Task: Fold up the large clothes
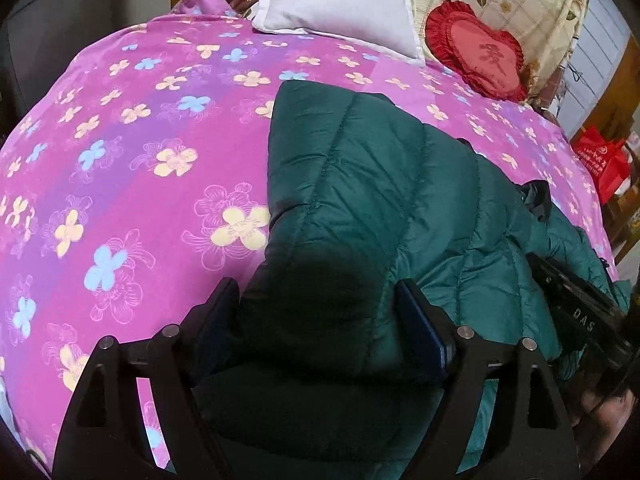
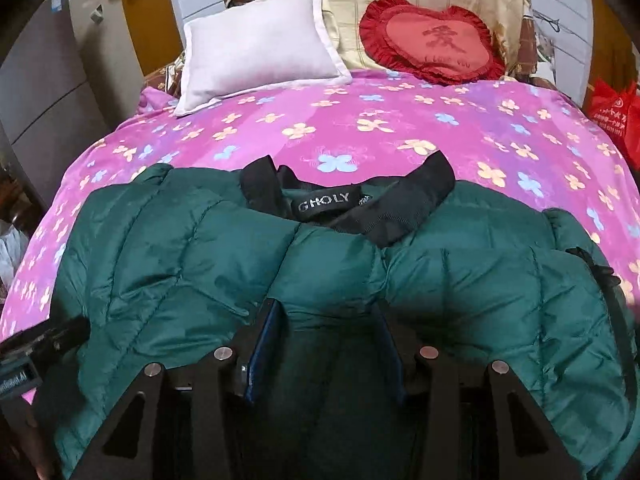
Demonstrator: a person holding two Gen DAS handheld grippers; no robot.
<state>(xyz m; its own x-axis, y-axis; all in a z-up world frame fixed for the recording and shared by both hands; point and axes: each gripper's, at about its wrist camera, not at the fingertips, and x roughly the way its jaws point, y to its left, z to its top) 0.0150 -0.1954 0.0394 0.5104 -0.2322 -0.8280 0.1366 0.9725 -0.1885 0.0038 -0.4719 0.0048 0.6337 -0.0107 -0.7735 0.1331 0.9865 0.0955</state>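
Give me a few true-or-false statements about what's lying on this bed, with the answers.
1. The green puffer jacket lies on a pink flowered bedcover. True.
2. The jacket's collar is white. False: it is black.
3. A red heart-shaped cushion sits at the head of the bed. True.
4. The white pillow lies on top of the jacket. False: it rests beyond the jacket, apart from it.
5. Jacket fabric sits between the left gripper fingers. True.
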